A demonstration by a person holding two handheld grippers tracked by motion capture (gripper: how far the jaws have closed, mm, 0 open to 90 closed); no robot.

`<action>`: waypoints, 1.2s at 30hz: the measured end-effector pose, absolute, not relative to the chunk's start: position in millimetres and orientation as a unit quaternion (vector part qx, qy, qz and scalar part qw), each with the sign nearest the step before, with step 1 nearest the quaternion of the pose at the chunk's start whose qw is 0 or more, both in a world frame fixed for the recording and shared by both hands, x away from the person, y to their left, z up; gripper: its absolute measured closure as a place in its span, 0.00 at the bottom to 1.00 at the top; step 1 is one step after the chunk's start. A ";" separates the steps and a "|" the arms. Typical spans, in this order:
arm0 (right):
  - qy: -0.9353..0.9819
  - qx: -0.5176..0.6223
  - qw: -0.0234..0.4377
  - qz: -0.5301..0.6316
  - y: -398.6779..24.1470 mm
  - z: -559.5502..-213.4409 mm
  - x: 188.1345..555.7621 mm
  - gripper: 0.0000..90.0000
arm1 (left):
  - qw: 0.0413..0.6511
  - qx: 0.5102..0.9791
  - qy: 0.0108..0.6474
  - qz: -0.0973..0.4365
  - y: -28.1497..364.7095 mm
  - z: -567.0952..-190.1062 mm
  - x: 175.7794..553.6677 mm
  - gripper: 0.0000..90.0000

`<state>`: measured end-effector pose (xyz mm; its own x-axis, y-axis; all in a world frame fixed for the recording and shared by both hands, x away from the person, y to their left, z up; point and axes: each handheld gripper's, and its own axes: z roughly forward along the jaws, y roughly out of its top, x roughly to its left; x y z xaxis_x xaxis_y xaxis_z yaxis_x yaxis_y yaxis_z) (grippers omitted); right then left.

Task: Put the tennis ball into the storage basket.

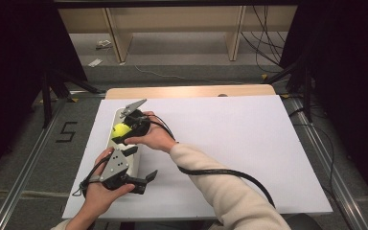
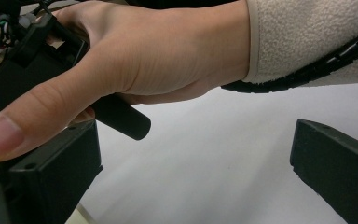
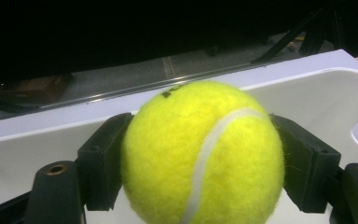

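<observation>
A yellow tennis ball [image 1: 120,128] sits between the jaws of my right gripper [image 1: 123,134], which is shut on it. The ball hangs over a long white tray [image 1: 117,114] at the left of the table. In the right gripper view the ball [image 3: 203,154] is pressed by both black pads [image 3: 105,158], with the tray's wall [image 3: 317,93] just behind it. My left gripper [image 1: 146,182] is near the front left of the table, beside the tray's near end, pointing right. Its jaws stand wide apart with nothing between them [image 2: 191,172]. The right hand [image 2: 158,56] and cream sleeve cross above them.
A white sheet [image 1: 230,143] covers the table, with a wooden edge [image 1: 191,91] showing at the back. The right gripper's black cable [image 1: 220,171] loops over the sheet beside the forearm. Metal rails [image 1: 24,191] run along both sides of the table.
</observation>
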<state>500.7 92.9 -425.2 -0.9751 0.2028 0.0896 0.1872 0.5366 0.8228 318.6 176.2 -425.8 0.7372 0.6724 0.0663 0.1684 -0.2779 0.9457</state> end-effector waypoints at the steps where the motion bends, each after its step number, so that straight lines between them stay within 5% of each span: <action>1: 0.876 0.111 0.009 0.469 93.2 -426.2 500.7 0.30 | 0.534 0.764 0.275 0.236 176.2 -425.8 318.7 0.01; 11: 0.878 0.111 0.010 0.465 95.2 -429.4 500.9 0.28 | 0.534 0.764 0.275 0.236 176.5 -425.9 318.7 0.01; 16: 0.864 0.118 0.006 0.489 93.1 -424.6 502.7 0.17 | 0.534 0.764 0.275 0.235 176.4 -426.1 318.6 0.01; 36: 0.849 0.141 0.027 0.508 55.5 -405.9 512.0 0.17 | 0.533 0.765 0.275 0.235 175.9 -426.4 318.7 0.01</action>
